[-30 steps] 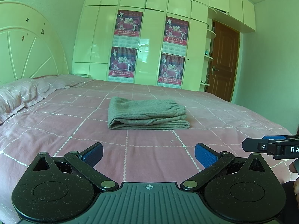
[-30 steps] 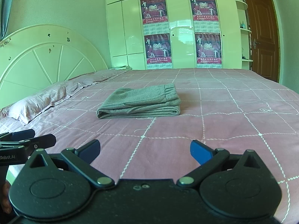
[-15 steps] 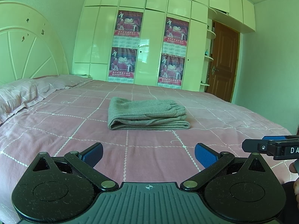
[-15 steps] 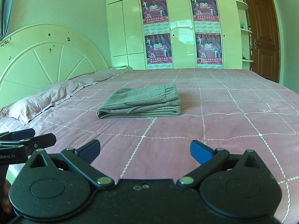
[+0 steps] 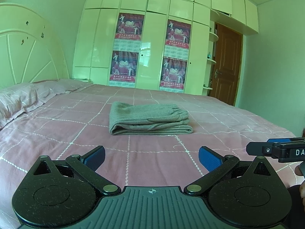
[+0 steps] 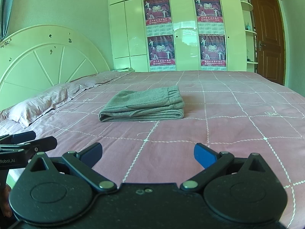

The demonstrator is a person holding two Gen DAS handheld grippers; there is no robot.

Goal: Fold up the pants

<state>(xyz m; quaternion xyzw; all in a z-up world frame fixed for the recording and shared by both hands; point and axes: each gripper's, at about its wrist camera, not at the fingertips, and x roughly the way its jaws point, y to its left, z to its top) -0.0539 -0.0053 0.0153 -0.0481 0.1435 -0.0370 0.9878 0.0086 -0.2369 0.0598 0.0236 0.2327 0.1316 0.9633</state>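
Observation:
Grey pants (image 5: pixel 149 119) lie folded in a neat stack on the pink checked bedspread (image 5: pixel 57 129), elastic waistband to the right. They also show in the right wrist view (image 6: pixel 143 106). My left gripper (image 5: pixel 151 155) is open and empty, held back from the pants near the bed's front edge. My right gripper (image 6: pixel 147 152) is open and empty too, equally short of the pants. Each gripper shows at the edge of the other's view, the right one (image 5: pixel 276 149) and the left one (image 6: pixel 26 142).
Pillows (image 6: pixel 38 105) lie at the left by the white headboard (image 6: pixel 47 57). A white wardrobe with red calendar posters (image 5: pixel 152 47) stands behind the bed. A brown door (image 5: pixel 225 63) is at the right.

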